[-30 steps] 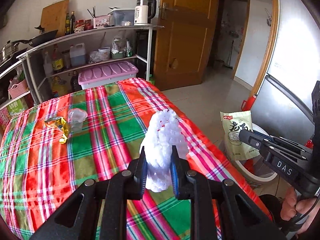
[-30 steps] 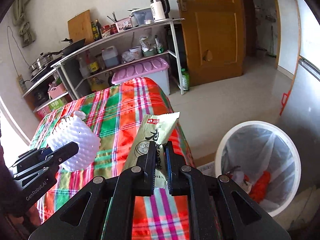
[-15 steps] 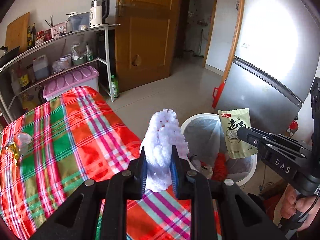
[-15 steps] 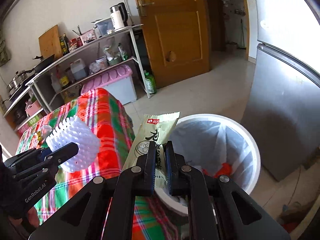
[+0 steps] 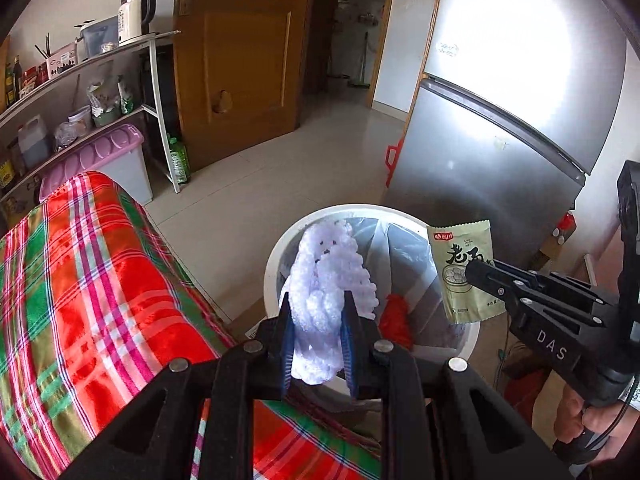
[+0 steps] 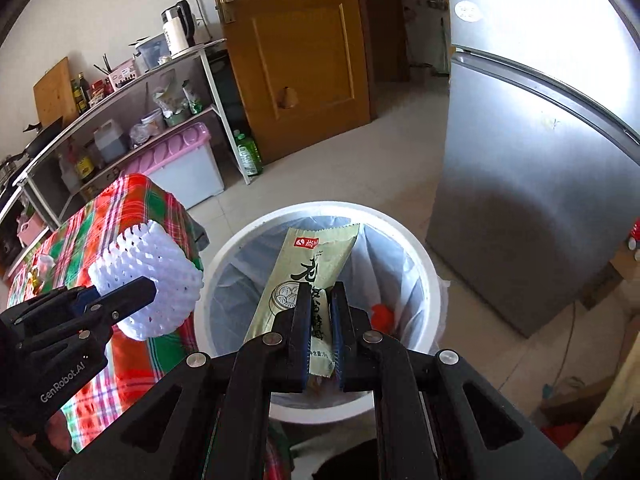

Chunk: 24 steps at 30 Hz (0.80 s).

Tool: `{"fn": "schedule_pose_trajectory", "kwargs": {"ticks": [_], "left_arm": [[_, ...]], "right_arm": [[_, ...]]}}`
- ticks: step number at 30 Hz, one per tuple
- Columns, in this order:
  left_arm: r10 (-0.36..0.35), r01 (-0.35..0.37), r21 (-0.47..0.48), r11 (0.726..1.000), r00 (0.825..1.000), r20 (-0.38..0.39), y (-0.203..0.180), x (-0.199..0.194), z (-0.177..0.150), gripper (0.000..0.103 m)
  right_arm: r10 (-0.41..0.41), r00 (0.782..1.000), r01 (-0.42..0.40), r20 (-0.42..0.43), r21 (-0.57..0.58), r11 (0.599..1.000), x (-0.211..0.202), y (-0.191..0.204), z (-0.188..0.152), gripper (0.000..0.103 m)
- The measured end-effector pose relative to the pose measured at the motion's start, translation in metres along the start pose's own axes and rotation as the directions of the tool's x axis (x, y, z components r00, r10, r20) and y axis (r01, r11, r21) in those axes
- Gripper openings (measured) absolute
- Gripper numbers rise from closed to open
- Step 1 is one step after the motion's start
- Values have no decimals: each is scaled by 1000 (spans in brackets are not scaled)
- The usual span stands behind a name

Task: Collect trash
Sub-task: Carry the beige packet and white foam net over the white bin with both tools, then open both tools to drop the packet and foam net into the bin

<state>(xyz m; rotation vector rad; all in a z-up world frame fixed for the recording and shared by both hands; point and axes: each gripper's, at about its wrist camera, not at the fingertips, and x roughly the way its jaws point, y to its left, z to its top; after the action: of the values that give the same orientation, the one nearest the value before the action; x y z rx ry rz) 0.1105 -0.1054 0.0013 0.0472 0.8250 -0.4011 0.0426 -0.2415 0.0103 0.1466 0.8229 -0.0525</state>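
Note:
My left gripper (image 5: 316,312) is shut on a white foam fruit net (image 5: 326,276), held over the near rim of the white trash bin (image 5: 276,256). In the right wrist view the same net (image 6: 150,280) hangs at the left beside the bin, at the table's edge, in that gripper (image 6: 136,292). My right gripper (image 6: 320,296) is shut on a pale green food packet (image 6: 310,264) above the open bin (image 6: 320,210), which is lined with a clear bag and holds red scraps (image 6: 382,314). From the left wrist view the packet (image 5: 466,266) shows at the right, in the right gripper (image 5: 476,272).
The table with the red and green plaid cloth (image 5: 80,280) lies left of the bin. A silver fridge (image 6: 540,184) stands close on the right. Behind are a wooden door (image 6: 296,52), a pink-lidded storage box (image 6: 180,156) and shelves (image 6: 120,92) with bottles and a kettle.
Both grippers have swung right, off the table and over the trash bin, each keeping hold of its piece of trash. The bin now fills the middle of both views.

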Motion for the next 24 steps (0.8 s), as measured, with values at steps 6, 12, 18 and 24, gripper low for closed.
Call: {"fn": "schedule_pose_trajectory", "kwargs": {"ticks": [6, 12, 18, 24], "left_arm": [[5, -5, 5, 1000, 999, -47, -7, 22, 2, 22], [7, -8, -1, 1000, 998, -65, -10, 30, 4, 28], [14, -14, -8, 1000, 997, -76, -9, 33, 1, 45], [16, -17, -16, 1000, 997, -70, -8, 29, 0, 54]], "right_arm": [[-18, 999, 18, -48, -9, 1000, 17, -12, -5, 9], [-38, 996, 38, -75, -2, 999, 31, -23, -6, 13], [-28, 995, 28, -91, -4, 1000, 38, -24, -7, 40], [-33, 995, 36, -91, 24, 999, 38, -28, -10, 41]]}}
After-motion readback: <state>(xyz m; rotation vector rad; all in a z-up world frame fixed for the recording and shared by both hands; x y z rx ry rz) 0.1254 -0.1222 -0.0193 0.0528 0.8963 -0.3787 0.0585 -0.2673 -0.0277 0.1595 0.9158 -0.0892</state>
